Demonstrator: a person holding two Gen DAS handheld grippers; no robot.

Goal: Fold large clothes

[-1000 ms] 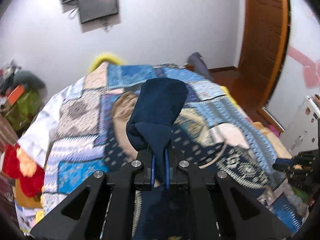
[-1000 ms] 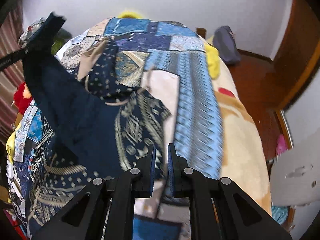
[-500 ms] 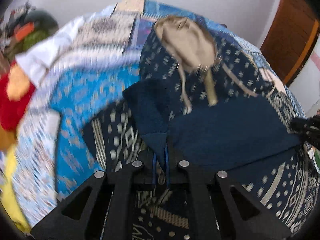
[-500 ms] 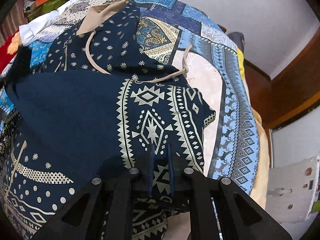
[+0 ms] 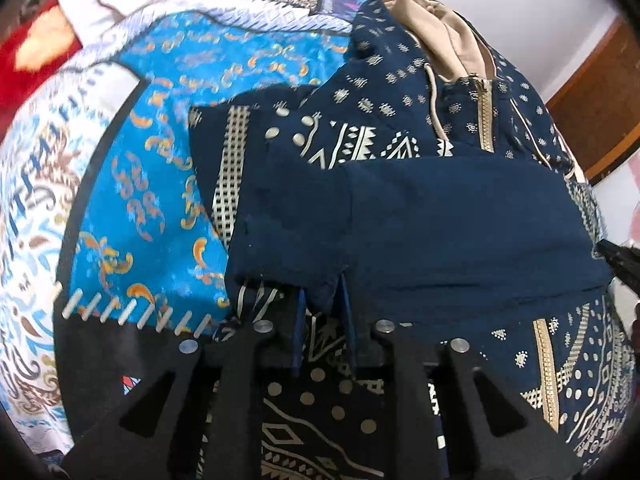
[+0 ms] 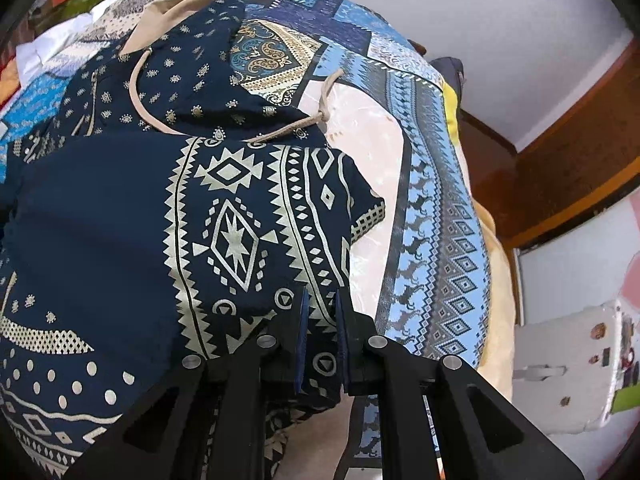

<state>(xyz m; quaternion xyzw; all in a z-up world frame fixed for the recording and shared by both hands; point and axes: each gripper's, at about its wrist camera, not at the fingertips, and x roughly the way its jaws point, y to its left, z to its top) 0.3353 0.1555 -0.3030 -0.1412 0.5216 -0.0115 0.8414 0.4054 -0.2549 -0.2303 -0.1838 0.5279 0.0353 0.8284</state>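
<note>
A navy hooded garment [image 5: 460, 232] with pale geometric print, tan hood lining [image 5: 432, 36] and drawstrings lies on the patchwork bedspread [image 5: 160, 168]. Its plain inner side is folded over the printed front. My left gripper [image 5: 322, 308] is shut on a navy corner of the folded part, low over the garment. In the right wrist view the garment [image 6: 224, 240] fills the left and centre. My right gripper [image 6: 320, 312] is shut on its printed edge near the right side. The right gripper's tip [image 5: 624, 260] shows at the left view's right edge.
The bed [image 6: 440, 208] runs away from me, with blue patchwork and a cream blanket edge [image 6: 496, 280] on the right. A wooden door and baseboard [image 6: 560, 152] stand beyond. Red and white cloth [image 5: 48, 48] lies at the far left. A white box [image 6: 572, 360] sits right.
Both grippers have carried the garment's edge down and forward onto the bed, folding the plain navy side over the printed front. They are now lower and closer to the fabric.
</note>
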